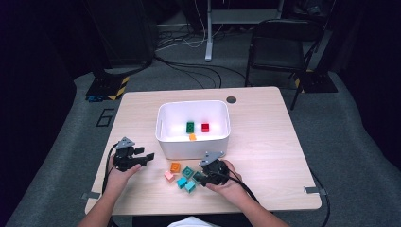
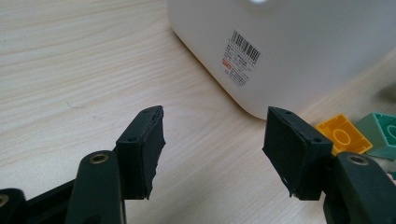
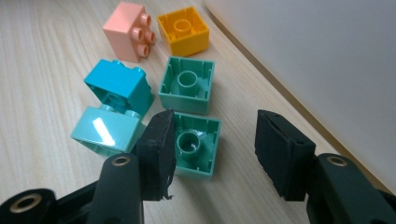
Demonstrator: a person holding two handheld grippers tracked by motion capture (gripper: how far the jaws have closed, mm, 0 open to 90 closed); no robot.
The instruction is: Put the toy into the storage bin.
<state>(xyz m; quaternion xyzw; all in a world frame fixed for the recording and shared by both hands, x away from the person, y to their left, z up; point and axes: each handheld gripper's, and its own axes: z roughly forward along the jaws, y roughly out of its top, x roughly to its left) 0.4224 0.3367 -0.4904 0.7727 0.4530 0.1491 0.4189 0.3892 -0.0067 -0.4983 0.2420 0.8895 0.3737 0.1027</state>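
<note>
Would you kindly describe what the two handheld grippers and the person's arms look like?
Both the left gripper and the right gripper are black, each topped by a grey three-cornered plate and trailing a black cable. Their jaws carry flat black pads with ragged edges. The forearms are bare.

The light wooden table (image 1: pixel 265 156) carries a white bin (image 1: pixel 193 141). Six loose blocks (image 1: pixel 183 177) lie on the table just before the bin: orange, pink, teal and green

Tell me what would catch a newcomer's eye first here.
Probably the white bin mid-table, with green, red and orange bricks inside. Next, the bright loose bricks on the wood just in front of it. The right claw straddles an upturned green brick there, not yet gripping it; the left claw hangs open, empty.
</note>
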